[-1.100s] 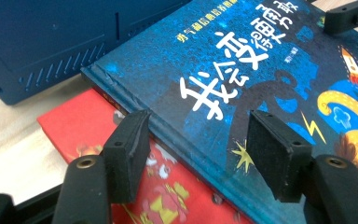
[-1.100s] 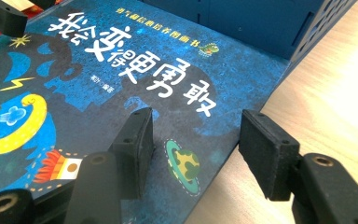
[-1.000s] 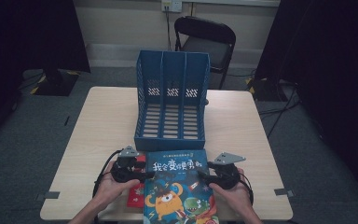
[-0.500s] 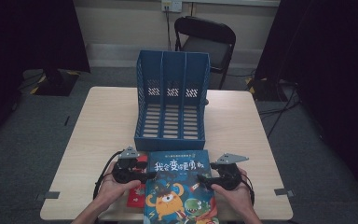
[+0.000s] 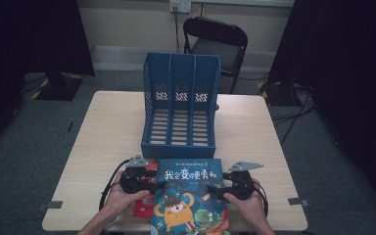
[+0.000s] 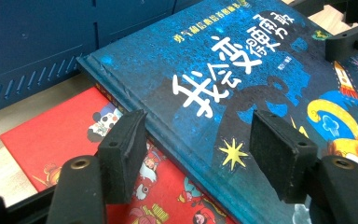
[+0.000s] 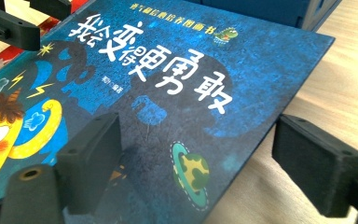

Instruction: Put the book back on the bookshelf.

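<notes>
A blue picture book (image 5: 188,196) with white characters lies flat at the table's front edge, on top of a red book (image 5: 141,208). My left gripper (image 5: 157,185) is at the blue book's left edge. In the left gripper view (image 6: 198,135) its jaws straddle the spine, one pad over the red book (image 6: 51,135) and one over the blue cover (image 6: 223,60). My right gripper (image 5: 216,191) is at the book's right edge; one pad hangs over the cover (image 7: 168,60), the other over bare table (image 7: 200,140). Both jaws have just been opening, and no pad presses on the book.
A blue three-slot file rack (image 5: 181,107) stands on its back just behind the books, its open slots facing up and toward me. The light wooden table (image 5: 107,132) has free room left and right of the rack. A black chair (image 5: 215,44) stands beyond the far edge.
</notes>
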Available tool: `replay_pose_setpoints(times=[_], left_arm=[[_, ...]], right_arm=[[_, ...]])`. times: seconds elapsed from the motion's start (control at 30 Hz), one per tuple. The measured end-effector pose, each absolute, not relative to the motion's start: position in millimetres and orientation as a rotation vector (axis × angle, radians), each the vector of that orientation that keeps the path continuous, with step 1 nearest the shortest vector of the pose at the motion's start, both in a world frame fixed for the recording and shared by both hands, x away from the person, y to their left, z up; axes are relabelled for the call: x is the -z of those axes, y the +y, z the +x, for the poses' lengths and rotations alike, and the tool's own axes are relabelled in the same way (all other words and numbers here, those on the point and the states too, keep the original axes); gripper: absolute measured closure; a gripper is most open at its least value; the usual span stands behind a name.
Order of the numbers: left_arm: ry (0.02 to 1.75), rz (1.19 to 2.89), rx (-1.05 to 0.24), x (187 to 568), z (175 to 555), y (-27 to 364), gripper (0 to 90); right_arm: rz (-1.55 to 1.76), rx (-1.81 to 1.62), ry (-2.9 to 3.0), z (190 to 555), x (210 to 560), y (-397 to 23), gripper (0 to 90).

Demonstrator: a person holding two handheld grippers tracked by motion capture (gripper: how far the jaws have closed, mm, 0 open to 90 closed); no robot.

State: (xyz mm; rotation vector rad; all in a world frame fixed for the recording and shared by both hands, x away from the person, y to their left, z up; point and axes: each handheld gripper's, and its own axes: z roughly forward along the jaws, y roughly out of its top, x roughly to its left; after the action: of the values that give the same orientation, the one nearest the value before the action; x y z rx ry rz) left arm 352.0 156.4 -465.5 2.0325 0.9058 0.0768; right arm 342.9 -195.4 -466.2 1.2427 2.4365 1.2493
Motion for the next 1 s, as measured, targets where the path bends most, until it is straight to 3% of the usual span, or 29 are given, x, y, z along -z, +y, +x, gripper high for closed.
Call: replay_pose_setpoints(times=[0.23, 0.63, 1.0], left_arm=[[0.909, 2.019, -0.067, 466.2, 352.3, 157.2, 36.3], [0.906, 2.014, -0.045, 466.7, 354.0, 160.2, 36.0], [0.92, 1.979, -0.009, 468.2, 358.9, 165.4, 37.2]], right_arm=[[1.221, -1.241, 2.444, 344.1, 465.3, -194.0, 13.8], [1.18, -1.272, 2.401, 341.7, 452.9, -196.7, 21.2], [1.187, -1.338, 2.422, 367.6, 455.8, -190.8, 20.1]])
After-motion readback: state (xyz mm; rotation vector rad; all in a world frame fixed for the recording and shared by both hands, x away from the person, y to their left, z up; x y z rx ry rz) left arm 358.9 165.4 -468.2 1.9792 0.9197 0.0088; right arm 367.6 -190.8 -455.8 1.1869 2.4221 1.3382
